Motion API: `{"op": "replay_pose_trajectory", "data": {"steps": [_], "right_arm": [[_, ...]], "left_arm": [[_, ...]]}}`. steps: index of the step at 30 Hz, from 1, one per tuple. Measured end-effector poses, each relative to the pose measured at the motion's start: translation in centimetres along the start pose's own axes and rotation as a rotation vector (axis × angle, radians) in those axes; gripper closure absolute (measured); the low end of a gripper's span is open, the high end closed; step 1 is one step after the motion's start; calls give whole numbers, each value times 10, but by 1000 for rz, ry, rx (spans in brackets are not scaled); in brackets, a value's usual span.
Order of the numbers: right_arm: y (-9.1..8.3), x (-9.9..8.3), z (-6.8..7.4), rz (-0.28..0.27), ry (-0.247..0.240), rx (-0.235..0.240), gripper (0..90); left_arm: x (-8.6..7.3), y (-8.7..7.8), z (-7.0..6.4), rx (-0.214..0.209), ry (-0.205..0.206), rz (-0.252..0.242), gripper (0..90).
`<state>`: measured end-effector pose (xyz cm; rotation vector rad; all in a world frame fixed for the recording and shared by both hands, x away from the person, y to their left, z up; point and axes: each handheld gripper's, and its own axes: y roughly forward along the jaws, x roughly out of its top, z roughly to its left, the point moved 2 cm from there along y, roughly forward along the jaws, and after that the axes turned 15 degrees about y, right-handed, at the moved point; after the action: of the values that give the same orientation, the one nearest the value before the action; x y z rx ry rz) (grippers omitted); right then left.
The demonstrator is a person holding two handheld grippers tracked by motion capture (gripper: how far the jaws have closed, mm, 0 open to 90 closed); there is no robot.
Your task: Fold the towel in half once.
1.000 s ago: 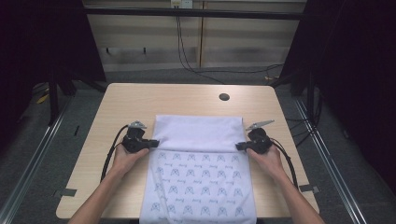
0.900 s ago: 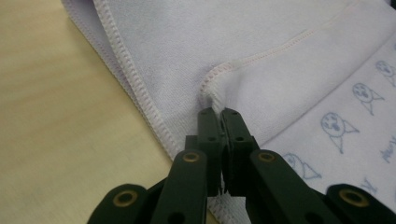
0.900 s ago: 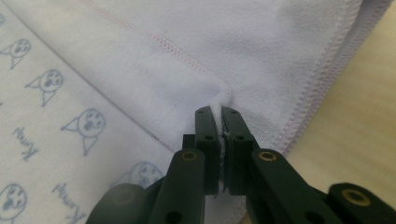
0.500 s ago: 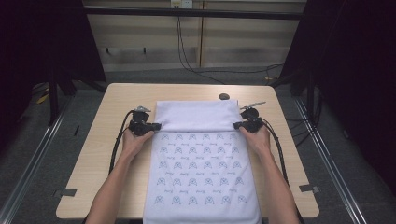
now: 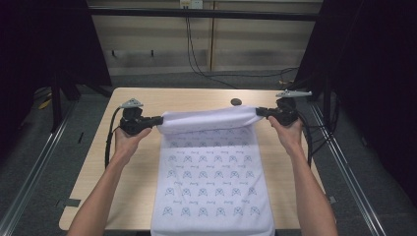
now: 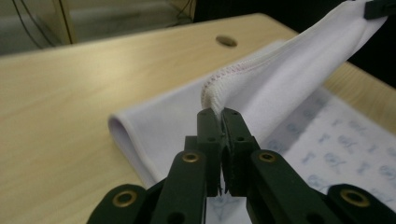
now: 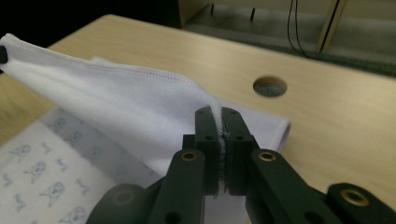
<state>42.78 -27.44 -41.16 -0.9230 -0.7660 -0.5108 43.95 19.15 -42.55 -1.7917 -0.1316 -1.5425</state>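
White cloth (image 5: 211,182) with small blue printed motifs, stitched hem raised and stretched between left gripper (image 5: 158,119) and right gripper (image 5: 259,112); jaws clamped on opposite corners, remainder flat on table (image 5: 137,182).

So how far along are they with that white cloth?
Done: both corners are gripped, the left gripper and right gripper each shut on the cloth. In hand: its far edge is lifted and stretched between them above the table. Left, probably: laying that edge down to finish a fold.
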Motion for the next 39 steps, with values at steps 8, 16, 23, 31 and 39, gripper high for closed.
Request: {"op": "replay_pose_trajectory", "data": {"steps": [8, 16, 23, 31, 39], "right_arm": [[-58, 19, 39, -80, -74, 127, 867], [-114, -4, 73, -90, -154, 207, 867], [-153, -24, 86, -117, -191, 246, 867], [-152, -127, 74, 112, -150, 276, 862], [-171, -205, 79, 326, -168, 332, 767]], "left_arm": [[32, -67, -22, -27, 83, -87, 875], [46, -127, -68, -63, 159, -185, 876], [13, -136, -107, -131, 145, -161, 876], [-70, -124, -144, -270, 87, -53, 873], [-100, -134, -184, -455, 166, 37, 821]]}}
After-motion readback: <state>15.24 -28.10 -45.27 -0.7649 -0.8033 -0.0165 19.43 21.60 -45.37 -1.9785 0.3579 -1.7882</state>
